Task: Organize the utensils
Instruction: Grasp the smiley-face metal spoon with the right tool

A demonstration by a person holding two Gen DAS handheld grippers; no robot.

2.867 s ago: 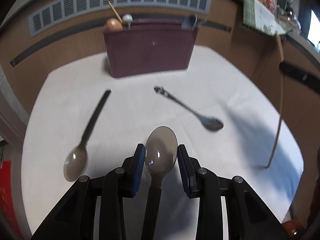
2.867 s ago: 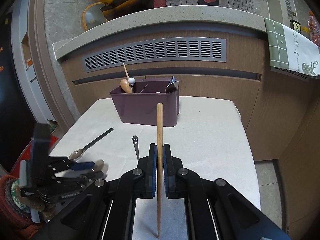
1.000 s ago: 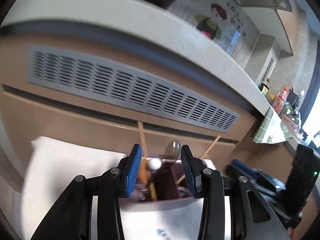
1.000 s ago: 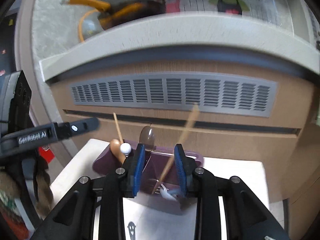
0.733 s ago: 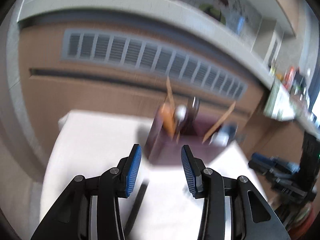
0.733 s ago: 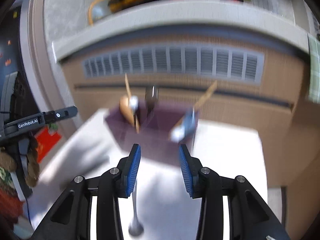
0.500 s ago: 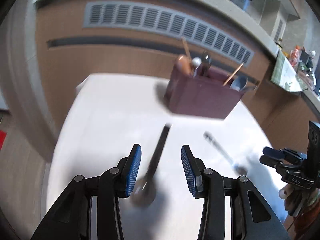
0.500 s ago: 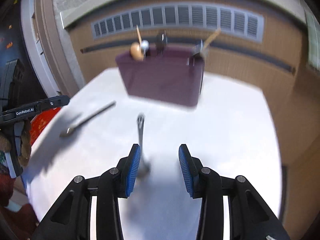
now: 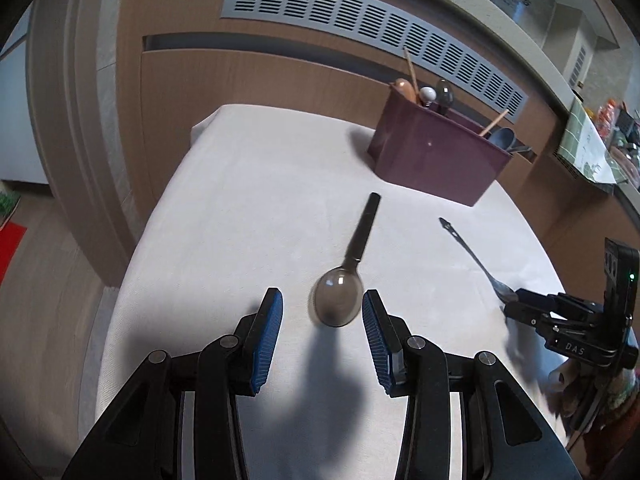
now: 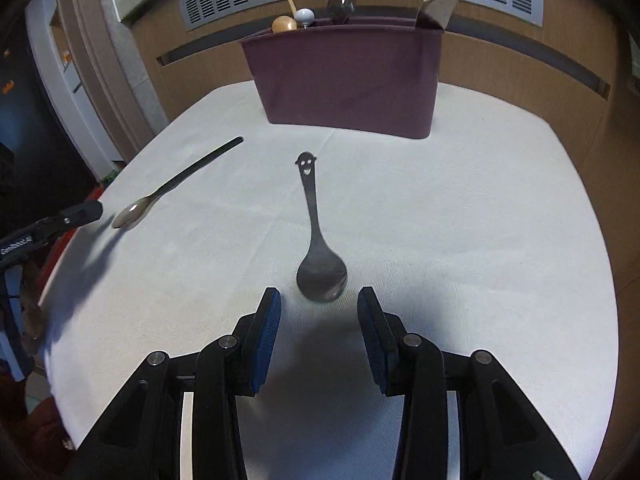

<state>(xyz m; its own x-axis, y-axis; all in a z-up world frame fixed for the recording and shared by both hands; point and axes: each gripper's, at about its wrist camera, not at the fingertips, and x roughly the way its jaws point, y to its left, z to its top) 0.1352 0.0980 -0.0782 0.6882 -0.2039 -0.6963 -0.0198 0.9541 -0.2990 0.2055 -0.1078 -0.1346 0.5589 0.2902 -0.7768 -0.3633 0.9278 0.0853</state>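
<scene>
A dark spoon with a black handle (image 9: 340, 292) lies on the white tablecloth, bowl toward me. My left gripper (image 9: 322, 322) hangs open over it, the spoon's bowl just ahead of the blue pads, untouched. A steel spoon with a smiley-face handle (image 10: 318, 248) lies in front of my right gripper (image 10: 318, 318), which is open and empty, bowl just past its fingertips. The maroon utensil holder (image 10: 348, 80) stands at the table's far side with several utensils and a wooden stick in it. In the right wrist view the black-handled spoon (image 10: 176, 182) lies at left.
The round table (image 10: 480, 240) is covered by a white cloth and drops off on every side. A wooden cabinet with a grey vent (image 9: 360, 20) rises behind the holder. My right gripper (image 9: 568, 320) shows at the right edge of the left wrist view.
Both grippers have let go of their spoon and stick into the holder, then drawn back and sunk toward the table. Each now hovers open over a spoon lying on the cloth.
</scene>
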